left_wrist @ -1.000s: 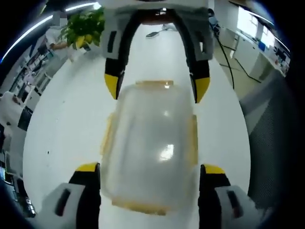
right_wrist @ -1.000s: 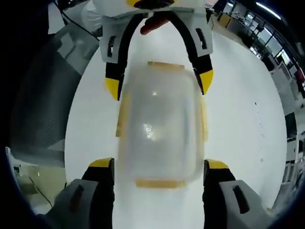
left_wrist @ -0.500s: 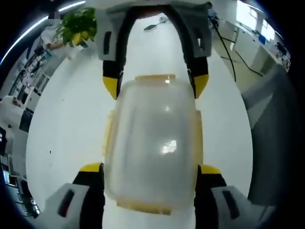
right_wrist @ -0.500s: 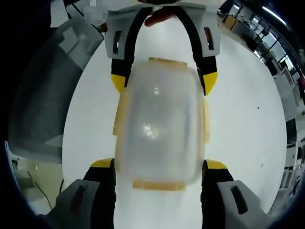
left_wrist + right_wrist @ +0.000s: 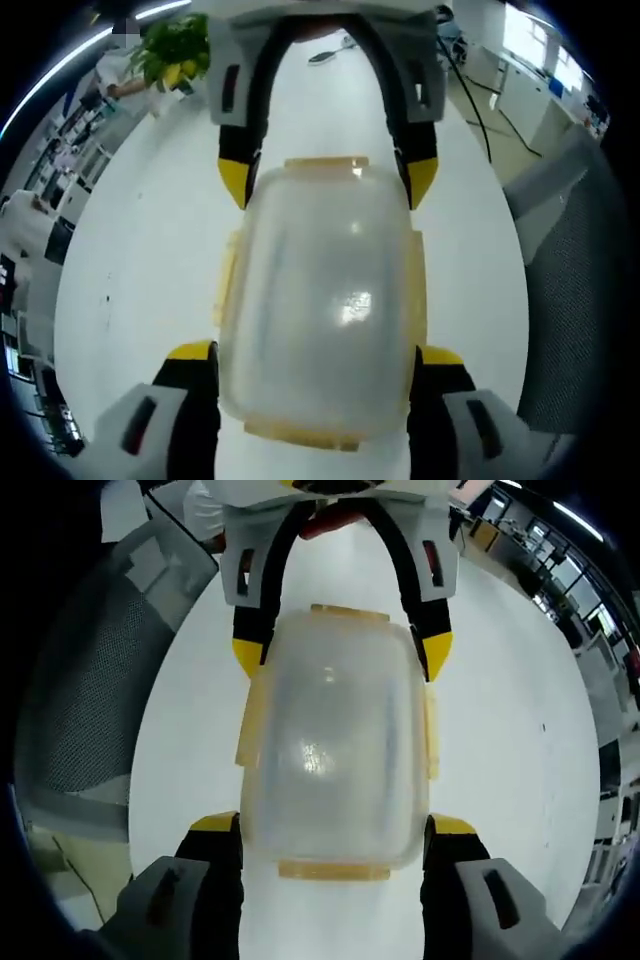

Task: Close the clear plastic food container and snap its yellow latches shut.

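The clear food container [image 5: 320, 310] lies on the white table [image 5: 130, 270], lid on, between the left gripper [image 5: 315, 355] and right gripper [image 5: 330, 825], both spread wide, grasping nothing. Pressing one yellow latch [image 5: 333, 869] unevenly may slide the box away

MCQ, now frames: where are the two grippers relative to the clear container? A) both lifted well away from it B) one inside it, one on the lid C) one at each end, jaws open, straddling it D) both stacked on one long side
C: in the left gripper view the left gripper straddles the container's near end with its jaws apart, while the right gripper straddles the far end.
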Demonstrator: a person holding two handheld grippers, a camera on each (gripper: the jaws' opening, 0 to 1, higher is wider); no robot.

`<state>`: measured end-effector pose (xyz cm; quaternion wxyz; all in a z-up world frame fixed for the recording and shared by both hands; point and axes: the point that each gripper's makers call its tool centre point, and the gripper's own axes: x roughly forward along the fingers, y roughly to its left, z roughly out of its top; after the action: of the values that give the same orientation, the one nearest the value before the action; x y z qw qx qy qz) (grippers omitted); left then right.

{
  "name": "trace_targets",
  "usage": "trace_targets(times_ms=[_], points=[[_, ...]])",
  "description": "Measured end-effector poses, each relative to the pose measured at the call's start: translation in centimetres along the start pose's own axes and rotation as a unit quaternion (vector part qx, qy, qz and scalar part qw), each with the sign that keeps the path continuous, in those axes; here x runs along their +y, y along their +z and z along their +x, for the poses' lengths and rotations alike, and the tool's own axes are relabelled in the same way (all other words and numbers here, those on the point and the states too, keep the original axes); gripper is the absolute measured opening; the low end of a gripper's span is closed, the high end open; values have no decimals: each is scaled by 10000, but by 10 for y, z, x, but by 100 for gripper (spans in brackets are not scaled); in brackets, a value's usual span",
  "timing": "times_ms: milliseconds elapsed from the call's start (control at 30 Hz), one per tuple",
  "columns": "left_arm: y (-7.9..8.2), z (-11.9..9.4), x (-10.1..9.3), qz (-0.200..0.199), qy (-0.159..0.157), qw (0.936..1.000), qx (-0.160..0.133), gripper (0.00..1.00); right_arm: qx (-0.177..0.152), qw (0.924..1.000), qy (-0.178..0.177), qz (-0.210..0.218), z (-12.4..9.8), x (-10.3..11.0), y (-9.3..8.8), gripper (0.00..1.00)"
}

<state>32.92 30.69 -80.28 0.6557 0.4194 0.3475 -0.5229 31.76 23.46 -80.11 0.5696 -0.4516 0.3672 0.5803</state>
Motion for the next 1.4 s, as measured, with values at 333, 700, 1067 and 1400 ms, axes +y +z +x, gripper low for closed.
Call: trace_targets(times_ms=[333, 700, 1067, 1400], points=[[-27, -9, 10, 6, 19, 9999, 129, 74, -16, 10000, -3, -67, 11, -10, 27, 70], [-52, -17, 27, 24, 66, 9997, 244, 74, 10, 10000, -46, -70, 20, -27, 50, 70], [-71, -19, 56, 9, 80, 9997, 233, 74, 90, 9999, -117, -37, 29, -56, 68, 71], [-77, -17, 86, 75, 30, 10000, 45, 75, 268, 9994, -197, 63, 33, -84, 71, 71]])
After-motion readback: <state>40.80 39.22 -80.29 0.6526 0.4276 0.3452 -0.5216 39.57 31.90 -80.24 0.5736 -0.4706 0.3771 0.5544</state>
